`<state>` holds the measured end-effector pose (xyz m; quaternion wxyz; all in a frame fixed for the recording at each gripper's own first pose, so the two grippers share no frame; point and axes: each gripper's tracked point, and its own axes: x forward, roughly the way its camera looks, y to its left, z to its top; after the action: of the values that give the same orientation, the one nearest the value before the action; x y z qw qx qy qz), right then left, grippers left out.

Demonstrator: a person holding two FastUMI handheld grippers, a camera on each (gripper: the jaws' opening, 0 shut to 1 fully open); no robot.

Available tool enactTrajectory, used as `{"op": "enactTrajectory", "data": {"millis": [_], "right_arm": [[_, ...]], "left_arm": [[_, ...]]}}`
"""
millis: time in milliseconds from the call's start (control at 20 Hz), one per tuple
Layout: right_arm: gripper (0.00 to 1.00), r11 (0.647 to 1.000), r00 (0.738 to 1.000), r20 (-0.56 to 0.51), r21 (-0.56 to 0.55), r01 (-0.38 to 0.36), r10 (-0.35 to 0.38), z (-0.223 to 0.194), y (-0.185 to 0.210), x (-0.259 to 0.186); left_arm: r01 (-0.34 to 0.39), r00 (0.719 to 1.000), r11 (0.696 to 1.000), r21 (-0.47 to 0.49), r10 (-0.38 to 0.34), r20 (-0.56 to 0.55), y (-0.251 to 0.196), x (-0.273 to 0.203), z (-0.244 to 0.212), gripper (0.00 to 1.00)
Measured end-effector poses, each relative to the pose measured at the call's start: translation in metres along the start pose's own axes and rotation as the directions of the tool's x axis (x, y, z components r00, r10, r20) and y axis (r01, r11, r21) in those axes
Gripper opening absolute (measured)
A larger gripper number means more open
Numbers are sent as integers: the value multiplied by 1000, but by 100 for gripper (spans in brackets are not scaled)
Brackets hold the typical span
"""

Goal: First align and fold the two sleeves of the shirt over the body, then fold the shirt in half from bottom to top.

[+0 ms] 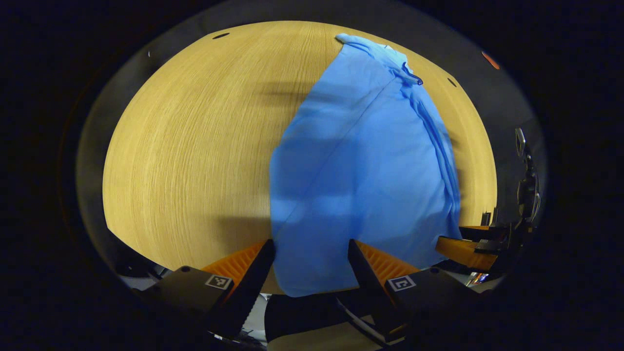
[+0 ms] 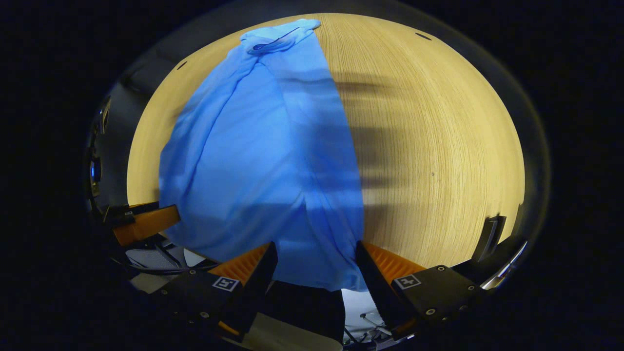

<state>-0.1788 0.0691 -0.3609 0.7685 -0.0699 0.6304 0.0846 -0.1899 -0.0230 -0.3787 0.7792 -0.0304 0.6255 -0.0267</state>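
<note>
Blue shirt lengthwise, collar far end

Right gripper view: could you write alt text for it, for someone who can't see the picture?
A blue shirt lies lengthwise on a wooden table, sleeves folded in over the body, collar at the far end. The right gripper sits at the near hem with its jaws open either side of the cloth. The left gripper shows at the left edge.
</note>
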Motion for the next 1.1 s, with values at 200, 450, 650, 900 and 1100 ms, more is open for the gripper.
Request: {"op": "enactTrajectory", "data": {"millis": [200, 450, 650, 900, 1100], "right_arm": [[98, 998, 999, 9, -23, 54, -54, -2, -2, 4], [98, 986, 993, 23, -118, 114, -112, -5, -2, 5], [98, 986, 994, 28, -123, 112, -109, -4, -2, 5], [97, 987, 993, 47, -115, 112, -107, -4, -4, 4], [75, 991, 993, 49, -68, 111, -108, -3, -10, 4]], "left_arm": [[-32, 999, 999, 41, 32, 5, 1, 4, 1, 98], [-101, 995, 989, 107, 102, 0, 1, 6, -4, 97], [-117, 993, 987, 112, 118, -3, 1, 7, -3, 98], [-121, 993, 987, 107, 122, 3, 0, 7, -2, 98], [-112, 994, 992, 65, 111, 19, 1, 9, 0, 75]]}}
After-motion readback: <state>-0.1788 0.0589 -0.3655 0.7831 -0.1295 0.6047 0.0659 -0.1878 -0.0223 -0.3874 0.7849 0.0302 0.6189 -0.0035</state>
